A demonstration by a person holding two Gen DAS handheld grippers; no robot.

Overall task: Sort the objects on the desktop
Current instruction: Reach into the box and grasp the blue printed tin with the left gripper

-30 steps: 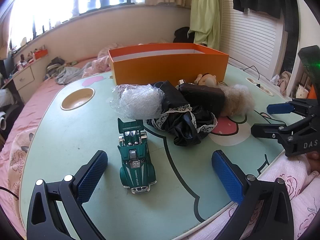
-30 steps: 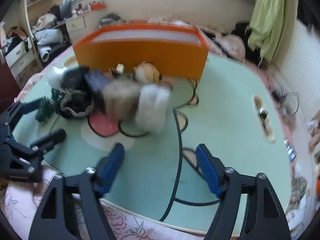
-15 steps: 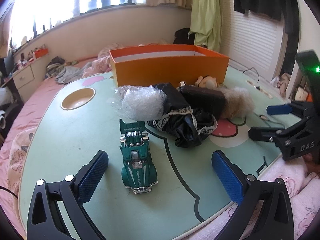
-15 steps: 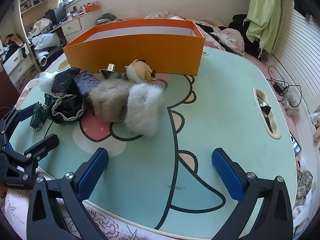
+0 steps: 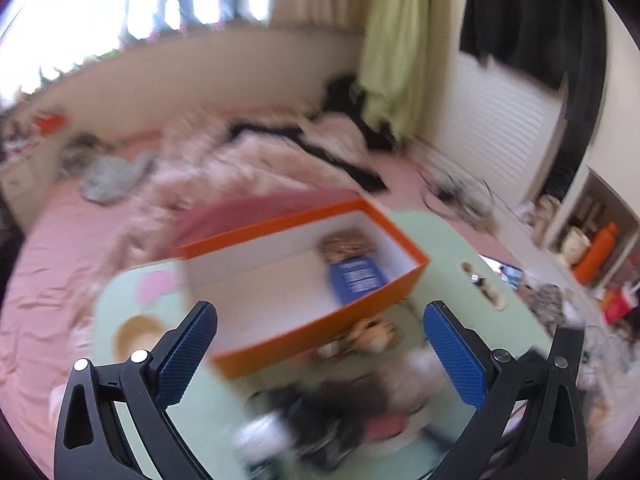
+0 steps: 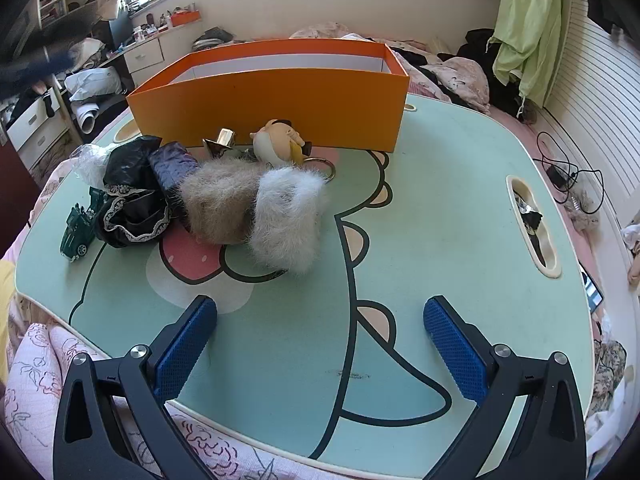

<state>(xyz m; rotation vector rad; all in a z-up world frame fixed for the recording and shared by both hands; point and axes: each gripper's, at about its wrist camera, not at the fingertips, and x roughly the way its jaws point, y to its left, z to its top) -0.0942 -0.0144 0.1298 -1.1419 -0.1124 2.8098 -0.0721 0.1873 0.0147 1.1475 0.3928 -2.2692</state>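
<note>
Both the left gripper (image 5: pixel 320 354) and right gripper (image 6: pixel 320 346) are held wide, fingers empty, before the orange box (image 6: pixel 272 106) on the counter (image 6: pixel 440 216).

Box (image 6: pixel 272 108) lies ahead of right gripper (image 6: pixel 320 340); fur pieces (image 6: pixel 256 212) between them; toy car (image 6: pixel 78 232) far left, on table (image 6: pixel 440 220).

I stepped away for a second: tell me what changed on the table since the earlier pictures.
The left tool rose and swung, empty and open, from the green toy car toward the orange cardboard box. The right tool opened wider. The table's things stayed put.
</note>
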